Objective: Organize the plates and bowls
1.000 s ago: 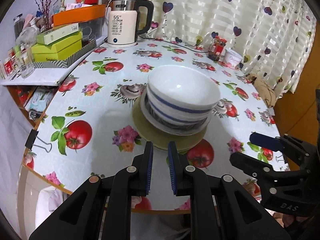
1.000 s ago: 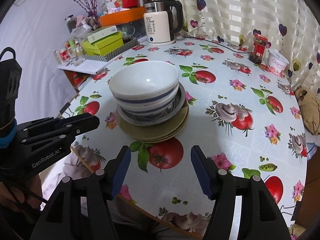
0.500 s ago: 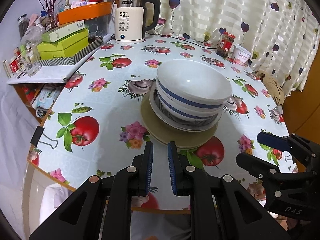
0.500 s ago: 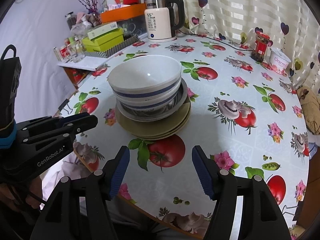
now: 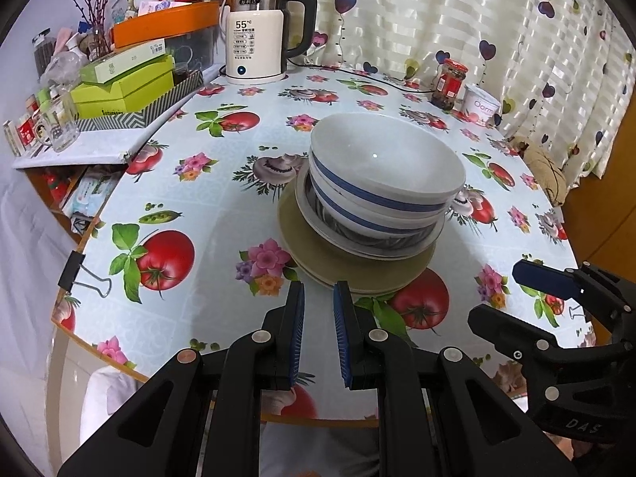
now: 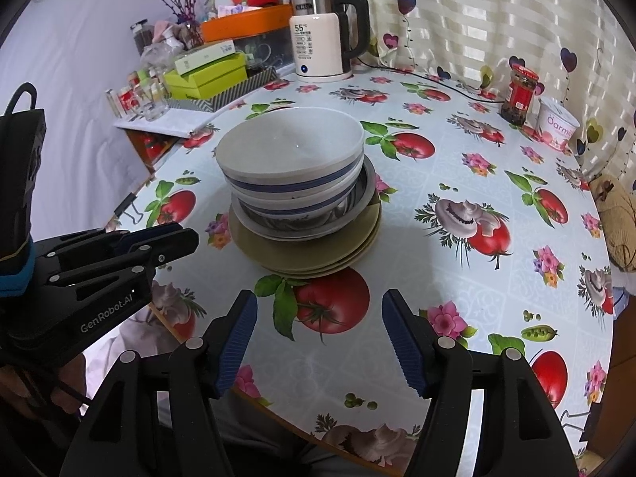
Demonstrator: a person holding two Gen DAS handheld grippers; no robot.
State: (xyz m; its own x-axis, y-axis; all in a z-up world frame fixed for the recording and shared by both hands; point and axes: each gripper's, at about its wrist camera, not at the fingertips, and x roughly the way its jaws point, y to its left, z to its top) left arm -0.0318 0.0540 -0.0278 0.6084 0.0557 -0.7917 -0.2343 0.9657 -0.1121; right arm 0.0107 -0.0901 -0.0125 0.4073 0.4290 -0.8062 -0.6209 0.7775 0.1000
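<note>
bowls (image 5: 381,175) nested on stacked plates (image 5: 342,266), mid counter (image 5: 222,310) near front edge | left tongs (image 5: 318,332) narrow gap, empty | right tongs (image 6: 320,342) wide apart, empty | kettle (image 6: 320,45) reads 55°C | tub (image 6: 558,127) reads Oarm | open counter right

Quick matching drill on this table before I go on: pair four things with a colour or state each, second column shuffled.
Things:
1. top bowl
2. bottom plates
3. left hand-held gripper
4. right hand-held gripper

States:
a. jaws wide apart, empty
b. olive-tan, stacked under everything
c. white with a blue band
d. jaws nearly closed, narrow gap, empty

Pairs: 1-c, 2-b, 3-d, 4-a
</note>
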